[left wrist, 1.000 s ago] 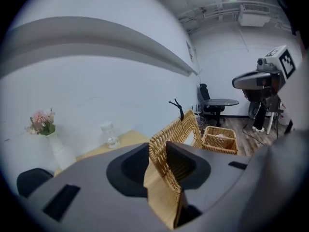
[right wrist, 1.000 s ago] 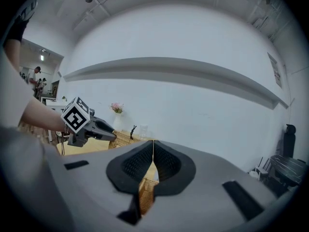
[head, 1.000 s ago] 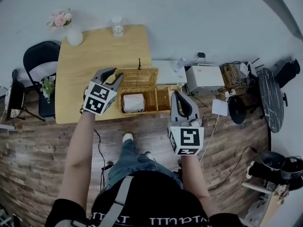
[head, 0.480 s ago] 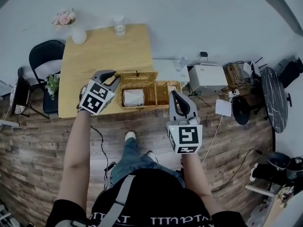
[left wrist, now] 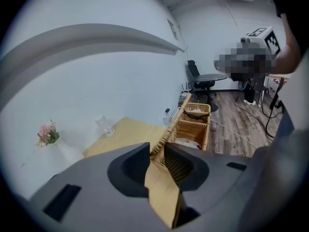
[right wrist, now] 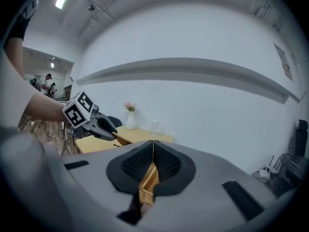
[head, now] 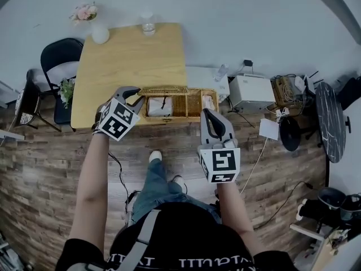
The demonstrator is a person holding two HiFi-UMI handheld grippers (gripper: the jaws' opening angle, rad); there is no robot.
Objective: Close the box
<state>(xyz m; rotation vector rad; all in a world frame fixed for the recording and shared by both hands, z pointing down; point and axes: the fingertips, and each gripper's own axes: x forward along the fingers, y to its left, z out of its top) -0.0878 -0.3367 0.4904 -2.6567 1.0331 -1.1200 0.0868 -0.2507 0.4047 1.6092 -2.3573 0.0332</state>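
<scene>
- The lid-lowering step was judged to be in hand: the left gripper [head: 137,96] was clamped, jaws nearly together, on the end of the wicker lid [head: 163,90], which was held raised on edge.
- The wicker box [head: 192,104], lying between the two grippers, was steadied by the right gripper [head: 207,113], shut on its rim.
- Next, the lid would need to be swung down, with the right jaws cleared first.

Vase [head: 100,34], glass [head: 148,24] on table [head: 124,58]; chair [head: 54,52] beside.

Tan woven box [head: 192,102], pale yellow wood table [head: 130,55], brown plank floor [head: 56,168], pink flowers [head: 84,12], white vase [head: 100,35]
</scene>
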